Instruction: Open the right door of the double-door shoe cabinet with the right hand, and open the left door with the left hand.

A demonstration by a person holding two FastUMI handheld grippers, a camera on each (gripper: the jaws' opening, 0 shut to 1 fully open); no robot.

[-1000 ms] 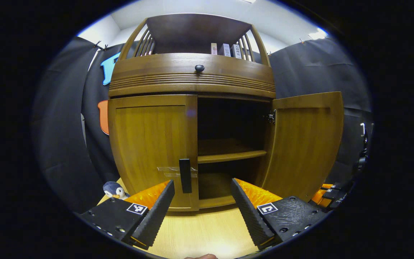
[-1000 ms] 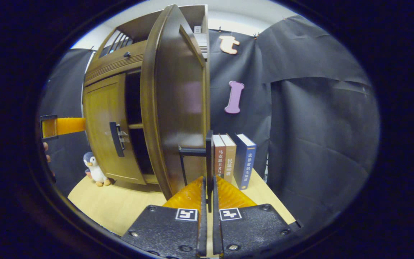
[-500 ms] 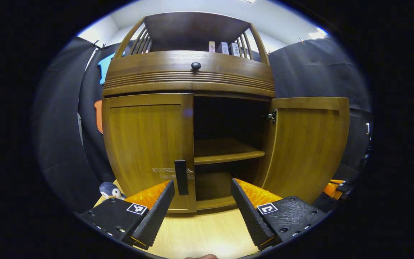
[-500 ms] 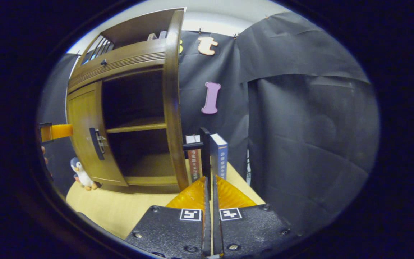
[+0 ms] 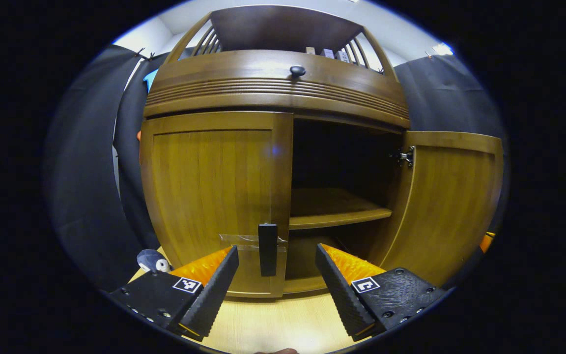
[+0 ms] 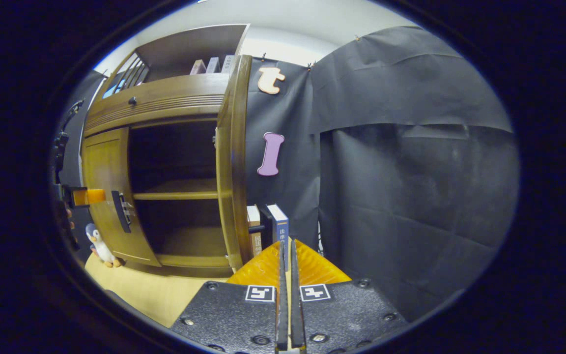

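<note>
At the left edge of the light wooden tabletop [image 5: 273, 324], a small blue and white toy penguin [image 5: 151, 260] sits just beside the bottom left corner of the brown wooden double-door shoe cabinet [image 5: 278, 88]. The cabinet stands on the tabletop. Its flat brown left door [image 5: 214, 196] is closed. A black bar handle [image 5: 268, 243] stands upright near the door's right edge, low down, with clear tape behind it. The left gripper [image 5: 277, 280], black with orange finger backs, is wide open and holds nothing. Its two fingers point at the handle from either side, and the handle shows in the gap between them but is not touched. Right of the left door, the inside of the cabinet is dark, with one wooden shelf [image 5: 337, 211] across the middle. The flat brown right door [image 5: 452, 206] is swung wide open, held on by a silver hinge [image 5: 403, 156] at its top corner. In the right gripper view, this door's thin edge [image 6: 234, 162] faces the camera. A few upright books [image 6: 268, 228] stand on the tabletop just behind the open door. The right gripper [image 6: 287, 275] has its two fingers pressed close together, with only a thin slit between them. I cannot tell whether anything is held in that slit.
</note>
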